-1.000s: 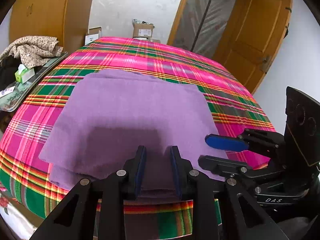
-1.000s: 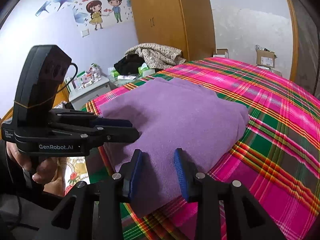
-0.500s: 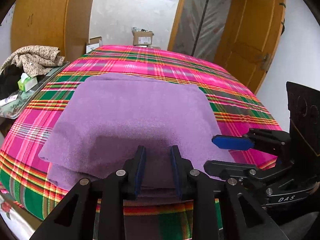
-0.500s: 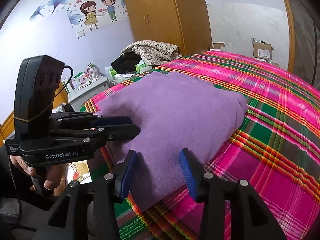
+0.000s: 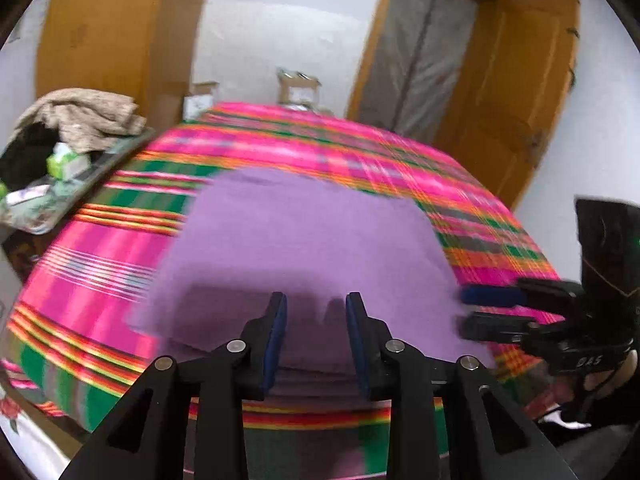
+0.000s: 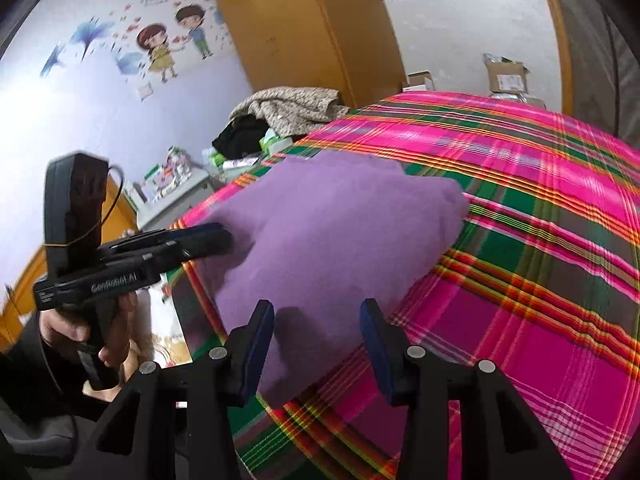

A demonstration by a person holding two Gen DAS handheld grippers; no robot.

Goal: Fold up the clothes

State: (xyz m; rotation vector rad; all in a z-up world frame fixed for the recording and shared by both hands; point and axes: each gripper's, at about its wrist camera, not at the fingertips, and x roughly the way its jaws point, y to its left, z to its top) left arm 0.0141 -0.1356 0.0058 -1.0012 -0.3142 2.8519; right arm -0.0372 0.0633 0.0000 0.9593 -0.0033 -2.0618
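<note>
Resting on bed: purple cloth (image 5: 304,248), folded into a thick stack of layers, lying at the near edge of the plaid bedspread (image 5: 360,160), about 6 o'clock of the bed in the left wrist view.
Stack edge: several layers visible at the near side, front fold close to the bed's drop-off; could slide off if tugged toward 6 o'clock.
Left gripper (image 5: 316,336): jaws opening, near fold of the cloth lying between the pads but apparently not pinched; in the right wrist view (image 6: 208,236) fingertips sit against the cloth's 9 o'clock corner.
Risk at left gripper: top layer may cling to a pad and lift or unroll on pulling away, spoiling the fold.
Right gripper (image 6: 316,344): jaws spread wide, nothing clamped, near corner of the cloth showing in the gap; in the left wrist view (image 5: 492,310) at 3 o'clock of the cloth, tips at its edge.
Risk at right gripper: wide jaws dragged across the surface could rumple the top layer or skew the corner.
Blur: left wrist view smeared, so exact contact of pads and cloth hard to judge.
Hand (image 6: 86,330): wrapped round the left gripper's handle, at 8 o'clock in the right wrist view.
Surroundings: heap of clothes (image 6: 288,108) on a side table at 11 o'clock of the cloth, well apart; cardboard box (image 6: 506,76) beyond the far end of the bed; no threat to the fold.
</note>
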